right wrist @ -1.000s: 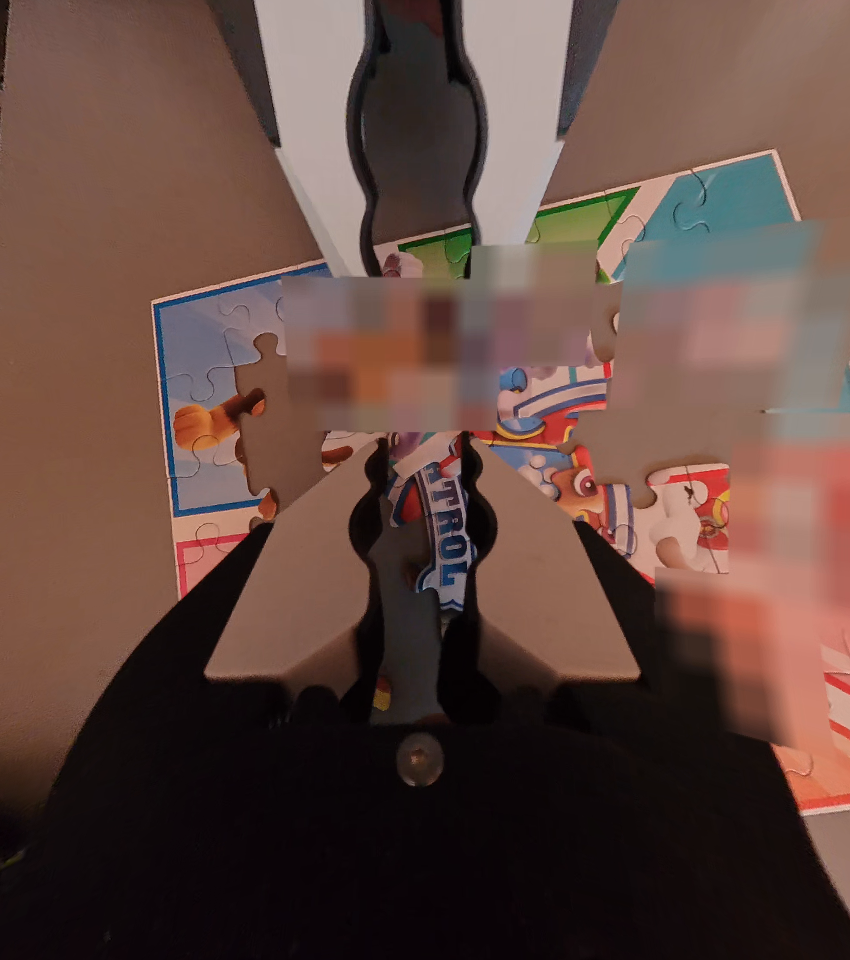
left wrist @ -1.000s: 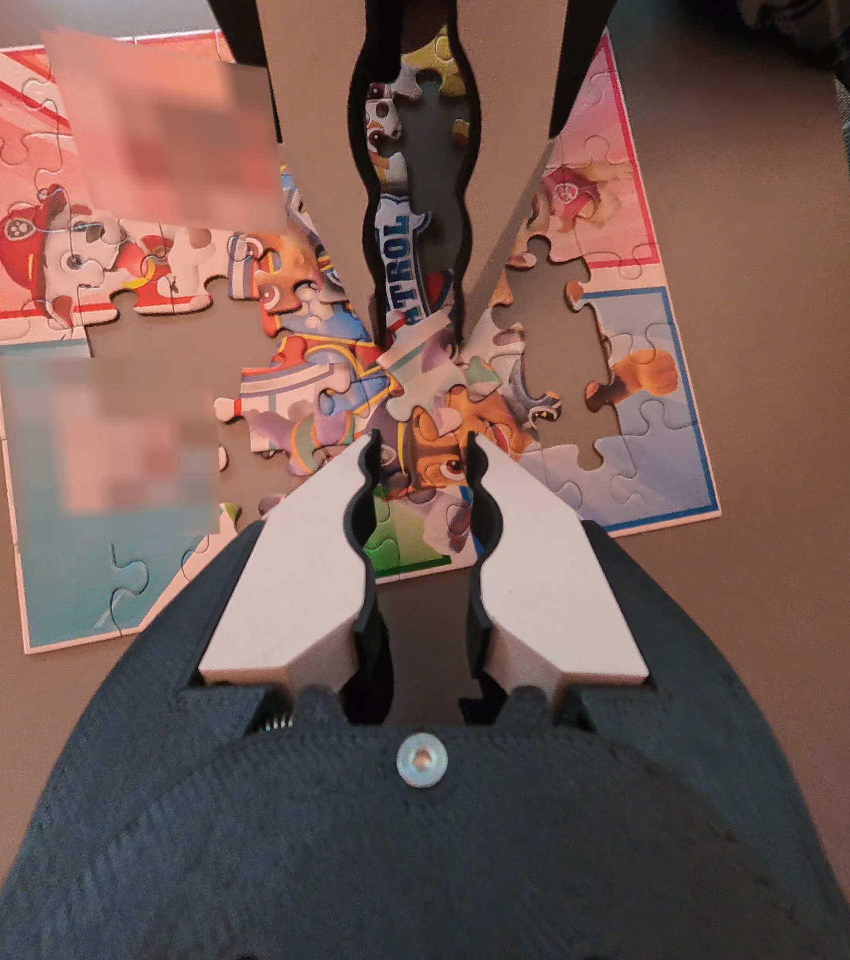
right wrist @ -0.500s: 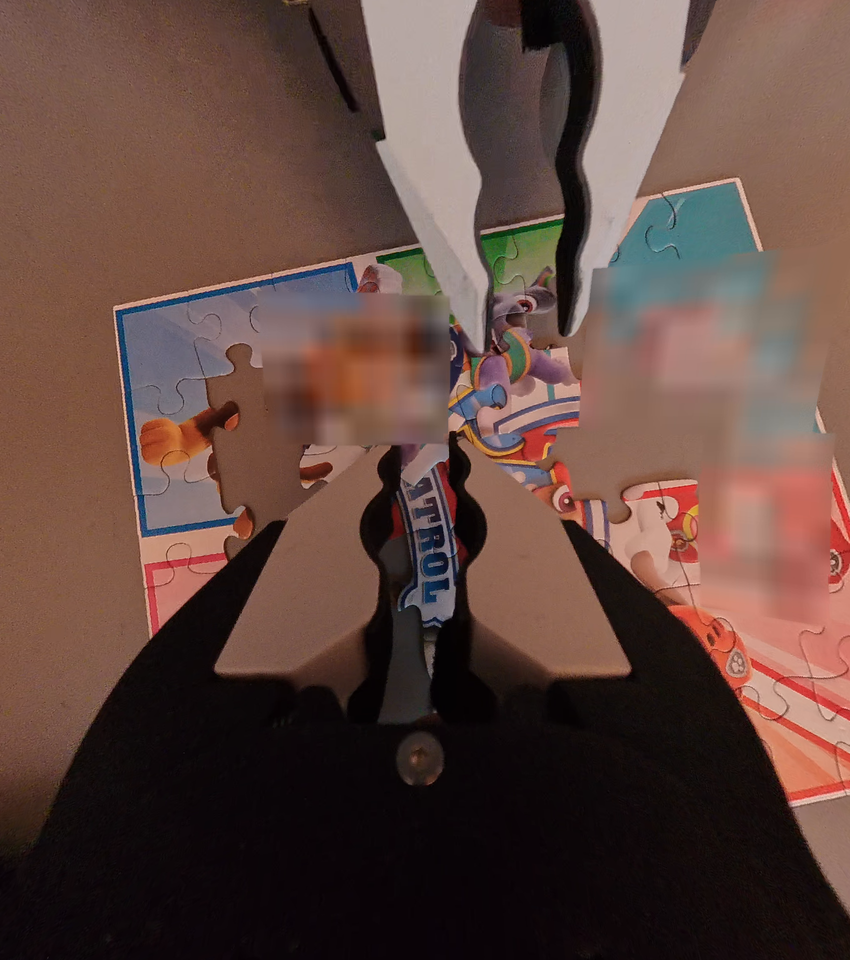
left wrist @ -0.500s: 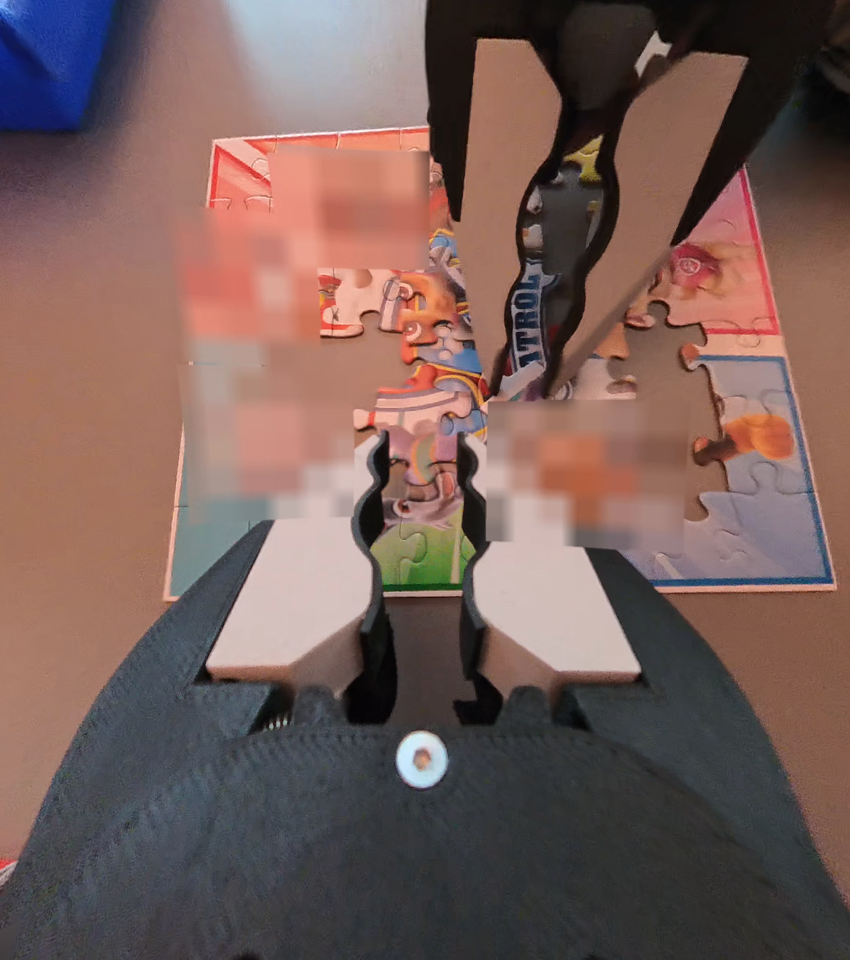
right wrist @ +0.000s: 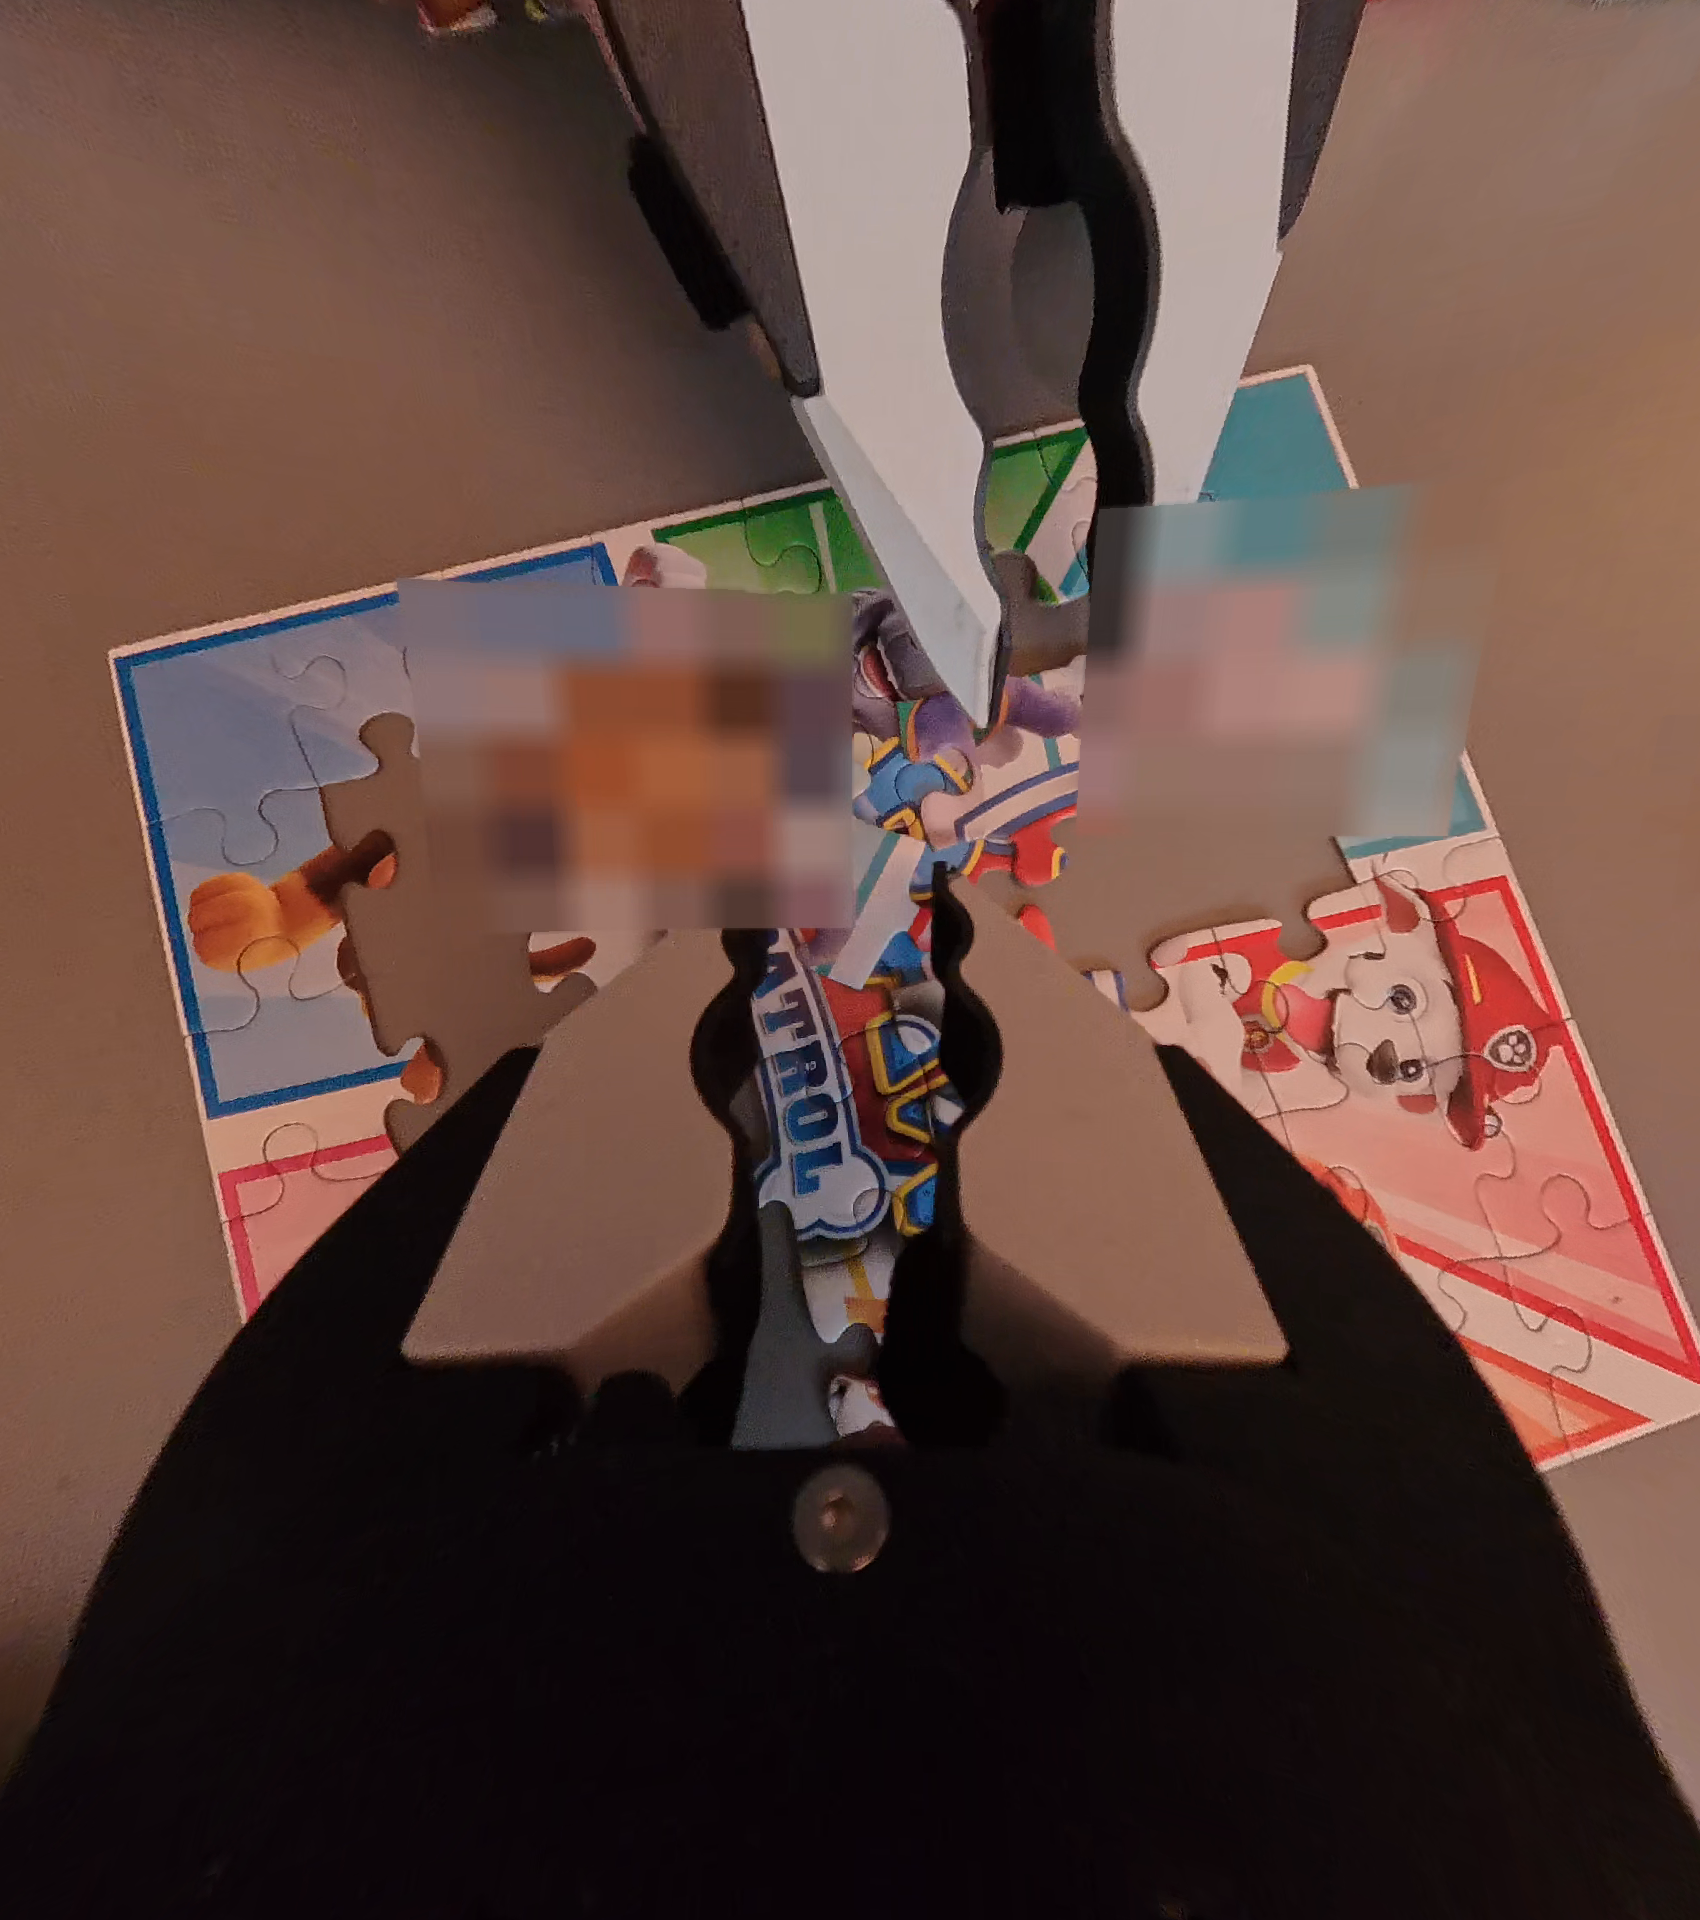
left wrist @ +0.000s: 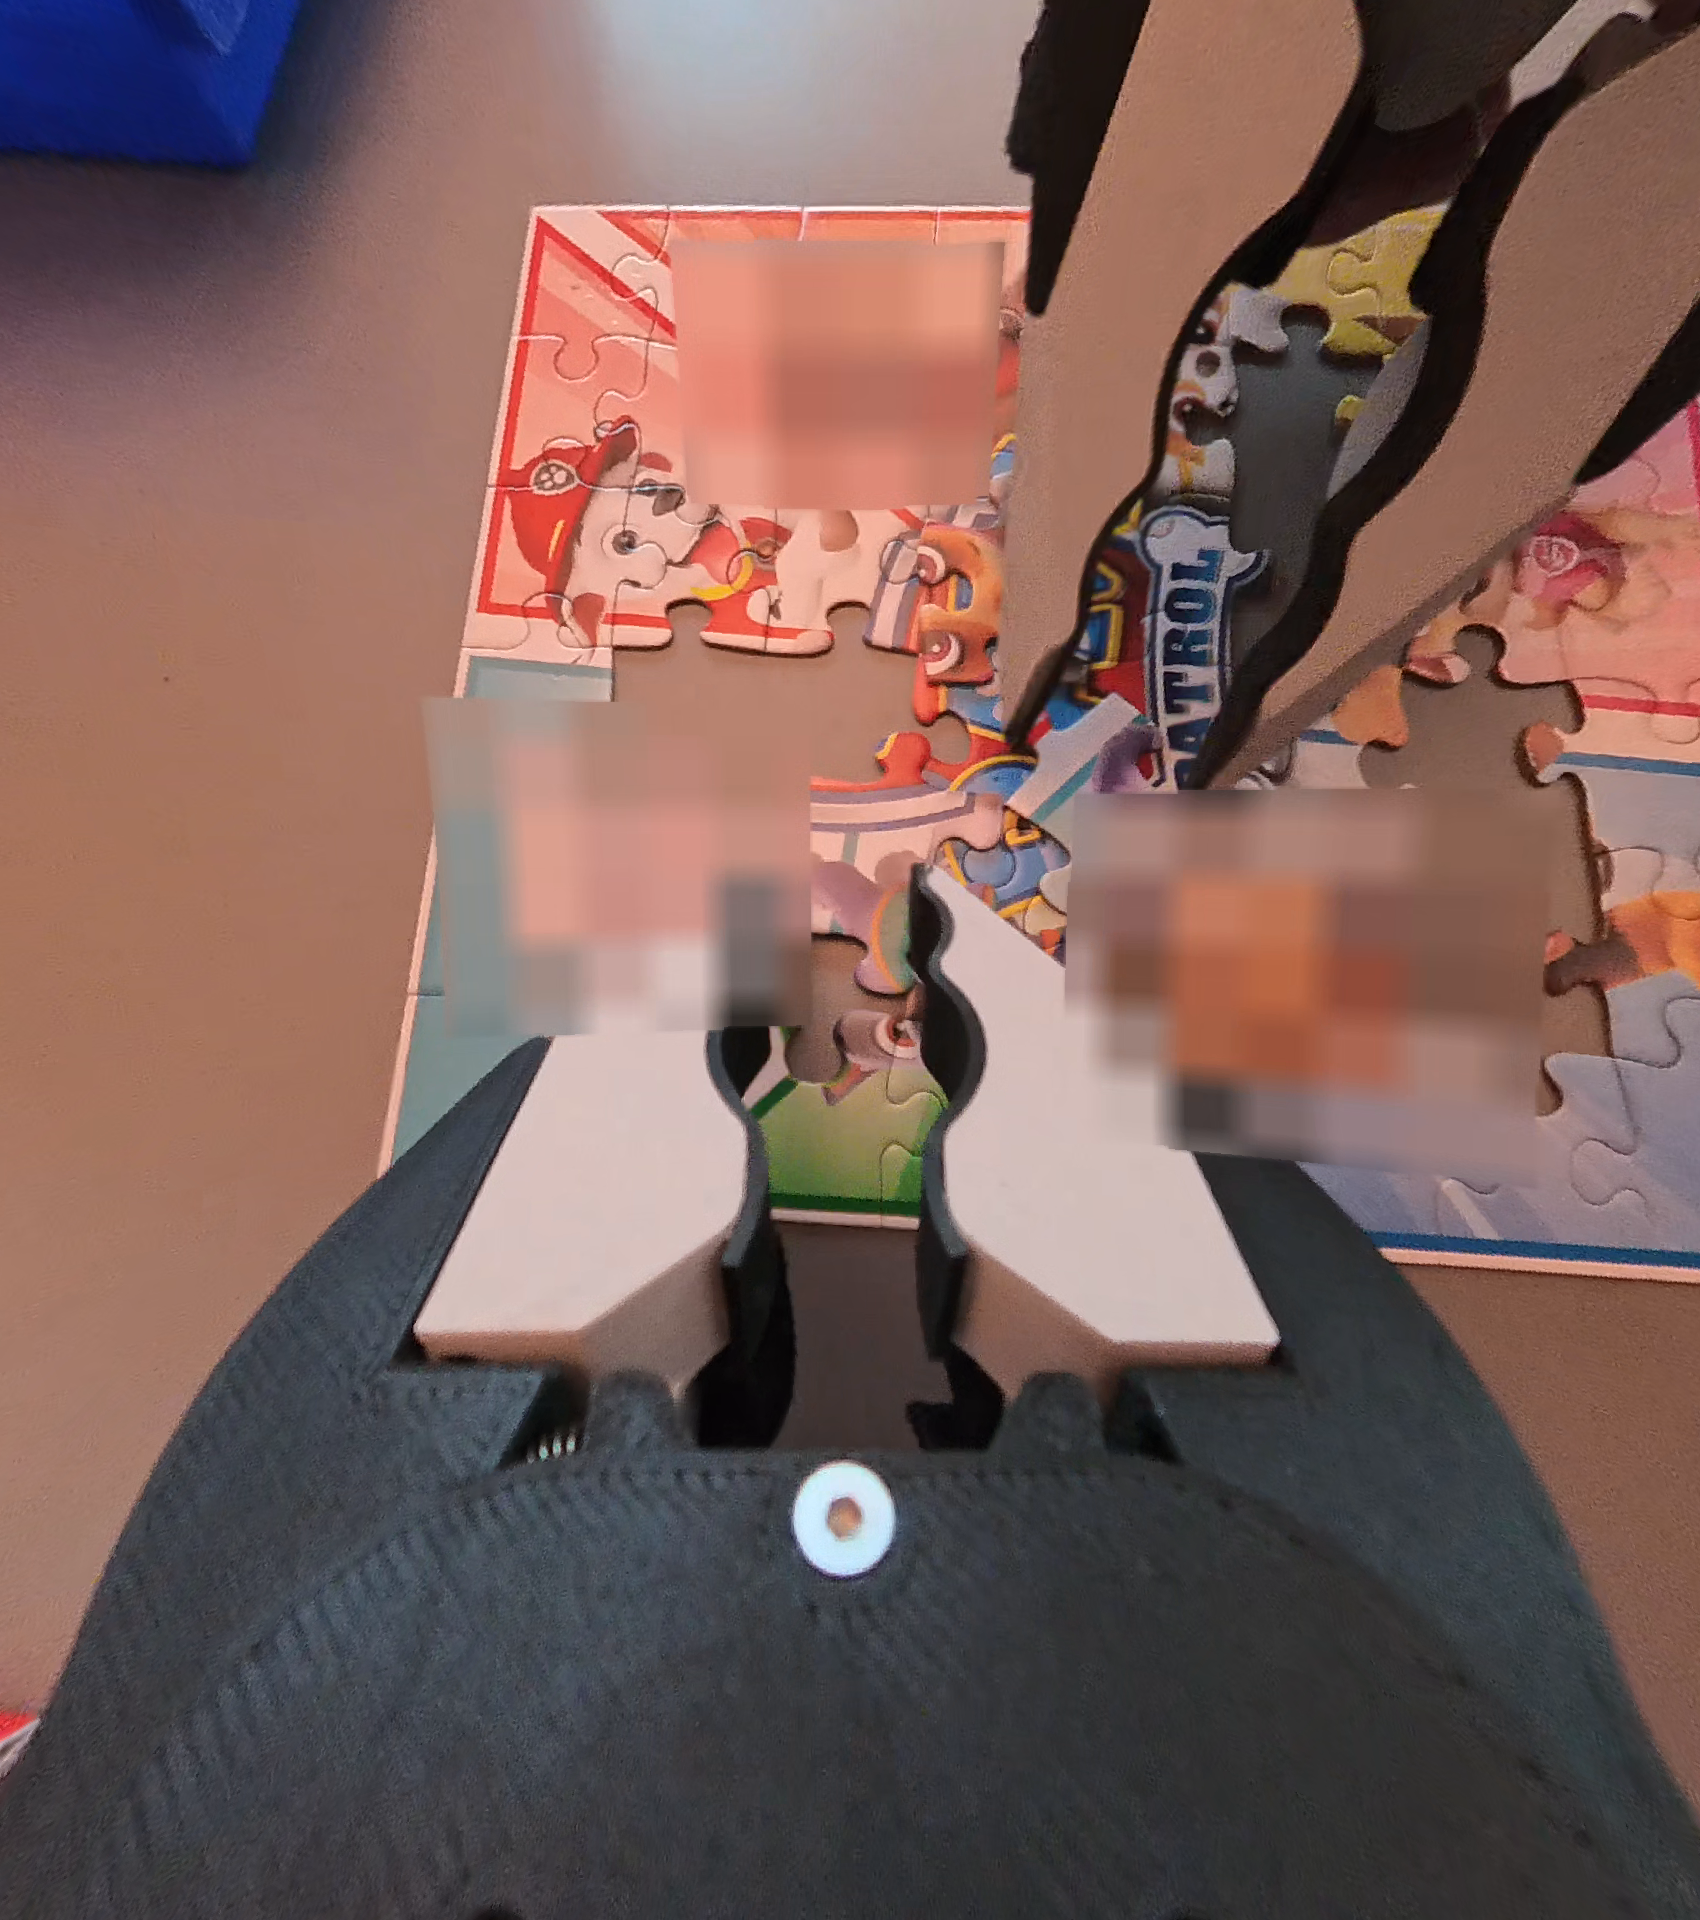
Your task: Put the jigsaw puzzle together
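Jigsaw puzzle lies flat on the brown table, half assembled, with empty gaps. In the left wrist view, the left gripper hovers over the near green edge, jaws parted and empty. In the right wrist view, the right gripper has tips almost closed on a loose pale strip piece (tilted) at the centre; I cannot tell if it grips. The right gripper is nearer to it.
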Demonstrator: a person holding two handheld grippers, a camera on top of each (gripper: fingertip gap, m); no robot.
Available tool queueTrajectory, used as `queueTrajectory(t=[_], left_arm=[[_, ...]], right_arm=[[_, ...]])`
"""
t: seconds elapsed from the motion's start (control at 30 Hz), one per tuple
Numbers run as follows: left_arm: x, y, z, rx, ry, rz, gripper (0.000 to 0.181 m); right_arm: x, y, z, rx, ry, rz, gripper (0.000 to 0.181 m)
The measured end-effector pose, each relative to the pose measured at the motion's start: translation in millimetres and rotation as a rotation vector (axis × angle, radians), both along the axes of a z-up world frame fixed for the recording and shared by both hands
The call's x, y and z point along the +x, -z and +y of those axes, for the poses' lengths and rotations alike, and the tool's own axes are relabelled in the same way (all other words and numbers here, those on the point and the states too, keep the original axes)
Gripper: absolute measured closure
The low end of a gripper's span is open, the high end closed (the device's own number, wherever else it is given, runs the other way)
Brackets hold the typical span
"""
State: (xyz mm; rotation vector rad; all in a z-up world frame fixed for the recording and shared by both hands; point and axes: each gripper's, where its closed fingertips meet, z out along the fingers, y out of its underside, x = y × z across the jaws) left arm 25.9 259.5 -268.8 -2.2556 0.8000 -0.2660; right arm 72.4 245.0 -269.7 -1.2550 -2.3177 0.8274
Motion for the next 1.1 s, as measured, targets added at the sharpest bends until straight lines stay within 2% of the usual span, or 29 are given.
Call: queueTrajectory(t=[0.1,0.23,0.3,0.57,0.63,0.8,1.1], left_arm=[[0.0,4.2,3.1,-0.004,-0.006,0.014,0.156],[-2.9,3.9,7.8,0.006,-0.027,0.014,0.155],[-5.0,4.0,9.3,0.008,-0.040,0.004,0.155],[-11.1,5.1,9.2,-0.021,-0.068,-0.007,0.157],[-10.3,4.4,6.8,-0.047,-0.073,-0.041,0.151],[-17.0,4.6,2.7,-0.065,-0.082,-0.043,0.157],[-28.2,4.0,3.0,-0.055,-0.121,-0.052,0.156]], right_arm=[[-5.0,2.9,3.7,0.001,0.025,0.003,0.143],[-8.0,5.4,12.6,-0.040,0.076,-0.008,0.146],[-9.4,5.4,16.1,-0.044,0.091,-0.001,0.156],[-17.3,5.4,28.5,-0.057,0.156,0.017,0.157],[-19.7,5.0,28.6,-0.053,0.159,0.022,0.157],[-26.2,6.2,20.8,-0.141,0.156,0.009,0.151],[-34.8,5.9,28.9,-0.141,0.193,0.025,0.156]])
